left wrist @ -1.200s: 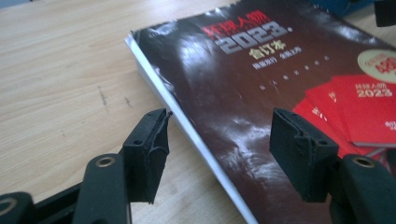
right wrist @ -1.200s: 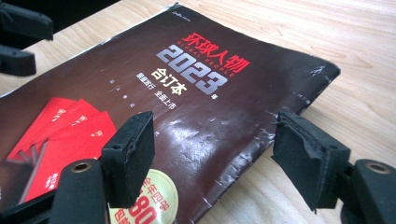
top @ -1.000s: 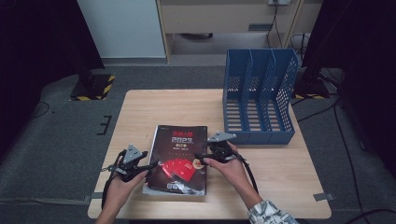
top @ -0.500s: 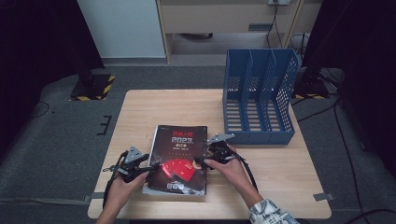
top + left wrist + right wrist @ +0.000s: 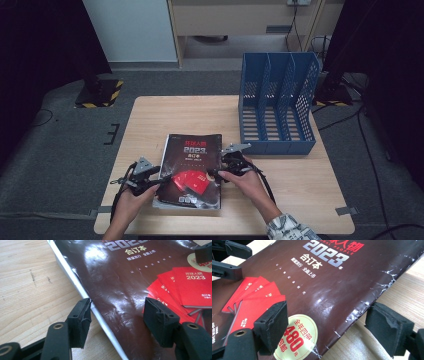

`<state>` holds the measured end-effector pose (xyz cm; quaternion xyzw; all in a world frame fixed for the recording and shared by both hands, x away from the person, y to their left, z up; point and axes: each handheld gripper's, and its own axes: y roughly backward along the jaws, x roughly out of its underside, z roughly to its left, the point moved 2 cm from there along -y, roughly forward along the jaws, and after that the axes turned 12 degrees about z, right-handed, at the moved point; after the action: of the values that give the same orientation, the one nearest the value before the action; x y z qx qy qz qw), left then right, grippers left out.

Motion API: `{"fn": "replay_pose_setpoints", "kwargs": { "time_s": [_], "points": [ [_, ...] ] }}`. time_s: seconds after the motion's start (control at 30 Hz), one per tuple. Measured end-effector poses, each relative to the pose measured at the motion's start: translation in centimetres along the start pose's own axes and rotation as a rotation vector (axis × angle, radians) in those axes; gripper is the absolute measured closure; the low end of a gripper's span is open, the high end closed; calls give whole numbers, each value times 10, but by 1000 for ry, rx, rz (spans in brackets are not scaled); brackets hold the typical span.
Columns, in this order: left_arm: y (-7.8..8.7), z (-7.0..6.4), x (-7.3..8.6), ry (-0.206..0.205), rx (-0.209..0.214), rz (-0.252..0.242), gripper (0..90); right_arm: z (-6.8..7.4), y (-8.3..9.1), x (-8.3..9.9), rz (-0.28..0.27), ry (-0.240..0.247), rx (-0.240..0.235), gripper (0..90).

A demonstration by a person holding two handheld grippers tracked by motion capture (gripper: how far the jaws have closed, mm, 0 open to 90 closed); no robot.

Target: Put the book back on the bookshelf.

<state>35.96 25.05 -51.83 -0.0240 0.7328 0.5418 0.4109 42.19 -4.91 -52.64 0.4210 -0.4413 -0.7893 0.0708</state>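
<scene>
The counter (image 5: pixel 170 112) is a pale wooden top, with dark floor around it. Both grippers work over its near half, and most of its bare surface lies beyond and to either side of them.

A blue rack (image 5: pixel 277 102) with three upright perforated compartments stands on the counter beyond the right gripper (image 5: pixel 220 172), a little to that gripper's right and apart from it.

The book (image 5: pixel 192 167) lies flat between the two grippers, a thick dark-brown volume with a glossy cover bearing "2023", a fan of red booklets and a round cream sticker printed "480". Its creased cover edge shows white cracks in the right gripper view.

The left gripper (image 5: pixel 159 179) sits at the book's left edge, held by the left hand (image 5: pixel 131 197). In the left gripper view its jaws are wide apart and straddle that edge: one jaw rests over the bare counter just beside the white page block, touching or nearly touching the cover's corner crease, and the other hangs over the cover. It grips nothing.

The right gripper, held by the right hand (image 5: pixel 247 182), is at the book's right edge. Its jaws are likewise spread wide, one above the cover by the sticker, the other over the counter just off the edge, closed on nothing.
</scene>
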Motion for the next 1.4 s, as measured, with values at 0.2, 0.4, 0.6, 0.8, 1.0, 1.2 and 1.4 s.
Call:
{"fn": "replay_pose_setpoints", "kwargs": {
  "time_s": [0.2, 0.4, 0.6, 0.8, 1.0, 1.2, 1.4],
  "points": [
    [0, 1, 1, 1, 3, 1, 385, 6, 8, -5, -42, 14, -8, 190],
    [0, 1, 2, 5, 1, -3, 384, 11, 13, -17, -88, 7, -80, 209],
    [0, 1, 3, 6, 0, -7, 384, 16, 6, -29, -66, 23, -84, 244],
    [0, 1, 3, 5, 4, -5, 385, 17, -3, -37, -30, 7, -104, 282],
    [0, 1, 3, 4, 5, -9, 386, 22, -9, -48, -3, 17, -101, 298],
    [0, 1, 3, 4, 6, -11, 385, 26, -19, -53, 30, 21, -94, 318],
    [-1, 3, 3, 8, 21, -16, 387, 27, -27, -54, 82, 4, -75, 409]
  ]
}}
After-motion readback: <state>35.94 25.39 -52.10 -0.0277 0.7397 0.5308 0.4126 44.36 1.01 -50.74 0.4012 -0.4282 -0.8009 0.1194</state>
